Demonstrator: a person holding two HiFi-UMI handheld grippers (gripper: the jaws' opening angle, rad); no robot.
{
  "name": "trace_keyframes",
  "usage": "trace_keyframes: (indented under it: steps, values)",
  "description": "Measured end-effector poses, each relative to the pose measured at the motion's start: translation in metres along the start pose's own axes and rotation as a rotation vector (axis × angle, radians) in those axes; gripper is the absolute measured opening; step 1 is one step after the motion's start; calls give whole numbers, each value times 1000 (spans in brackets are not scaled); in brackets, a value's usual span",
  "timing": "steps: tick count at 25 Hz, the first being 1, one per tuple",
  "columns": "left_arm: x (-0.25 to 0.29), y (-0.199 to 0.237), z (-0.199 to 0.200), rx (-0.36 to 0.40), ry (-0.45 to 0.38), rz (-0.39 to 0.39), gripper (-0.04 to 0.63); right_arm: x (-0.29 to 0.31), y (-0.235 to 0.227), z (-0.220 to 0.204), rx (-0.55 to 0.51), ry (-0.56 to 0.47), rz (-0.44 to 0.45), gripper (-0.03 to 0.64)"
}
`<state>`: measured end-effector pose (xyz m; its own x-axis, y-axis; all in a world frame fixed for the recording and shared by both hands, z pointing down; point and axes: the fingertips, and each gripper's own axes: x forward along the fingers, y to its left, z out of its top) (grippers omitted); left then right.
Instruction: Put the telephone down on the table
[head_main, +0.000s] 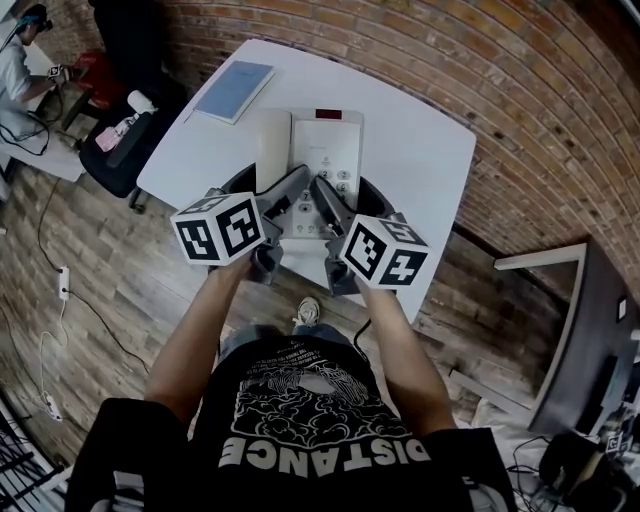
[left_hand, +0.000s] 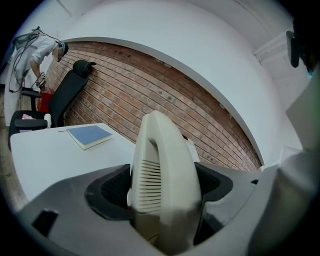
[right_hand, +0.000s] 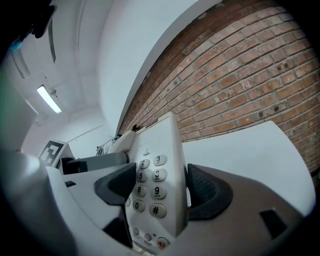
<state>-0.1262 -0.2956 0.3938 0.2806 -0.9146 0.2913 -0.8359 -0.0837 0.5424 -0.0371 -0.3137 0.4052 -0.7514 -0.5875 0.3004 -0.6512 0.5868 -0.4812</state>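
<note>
Over the middle of the white worktop (head_main: 425, 140) sits the telephone (head_main: 325, 140), a cream desk set held between both tools at its near end. Whether its underside touches the surface or hangs just above it, I cannot tell from up here.

My left tool (head_main: 270, 192) is clamped on the handset (left_hand: 162, 170), which stands on edge between the jaws with its slotted earpiece facing me. My right tool (head_main: 347, 197) is clamped across the right edge of the body, the jaws pinching it beside the keypad (right_hand: 149, 186).

I judge this to be hard, hollow plastic: light, stiff and rather smooth, so it could slide in the pads if tilted. The handset may only rest loose in its cradle, so holding it along with the base seems wise; I would keep both level and lower them together.

Readable keys are 2, 3, 5, 8, 9, 0 and #. No brand shows on the casing. A blue book (head_main: 234, 90) lies at the far left, its cover unmarked.
</note>
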Motion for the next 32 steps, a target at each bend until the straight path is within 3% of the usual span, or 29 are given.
trace_keyframes:
  steps: [13,32]
  values:
    - [48,36,8,-1,72,-37,391,48,-26,0,52,14,-71,321]
    - [159,128,6,-48,339,-139,391,157,-88,-22,224,75,-298,321]
